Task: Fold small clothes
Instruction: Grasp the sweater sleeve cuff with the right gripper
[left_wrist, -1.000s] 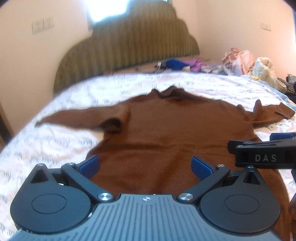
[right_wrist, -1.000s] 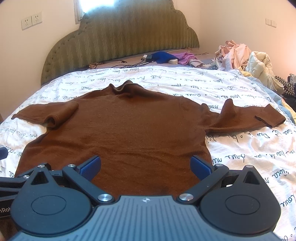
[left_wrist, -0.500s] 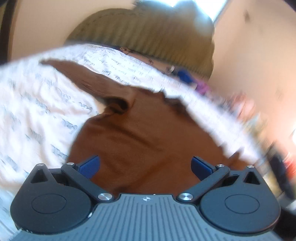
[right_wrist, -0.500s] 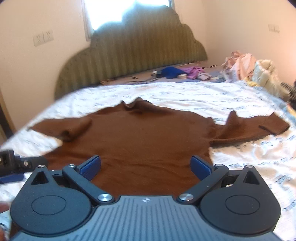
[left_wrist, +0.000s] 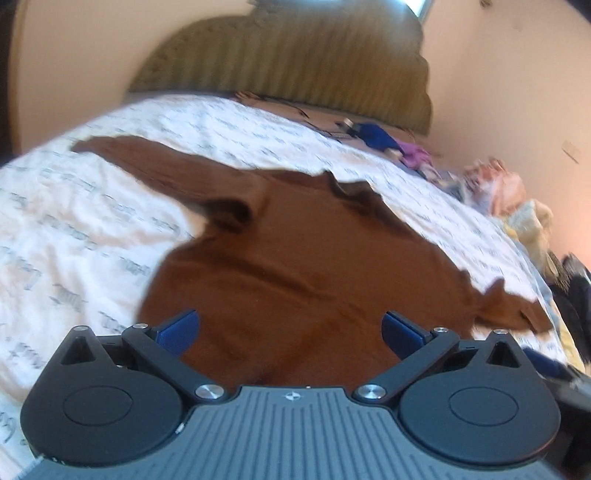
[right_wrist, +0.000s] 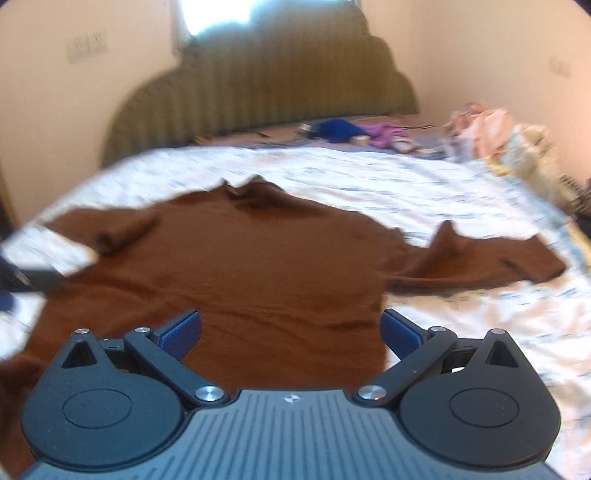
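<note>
Brown knit sweater (right_wrist: 258, 266), long-sleeved with a short stand-up collar, spread flat and face-up on the white script-print bedspread (right_wrist: 424, 192). Collar toward the green headboard (right_wrist: 266, 81), hem at the opposite end. One sleeve stretched out straight to the side, bunched into a fold at the shoulder; other sleeve (right_wrist: 491, 258) out to the other side, creased into a small peak near the armpit, cuff lying flat. Body mostly smooth, few shallow wrinkles. Both views motion-blurred.
</note>
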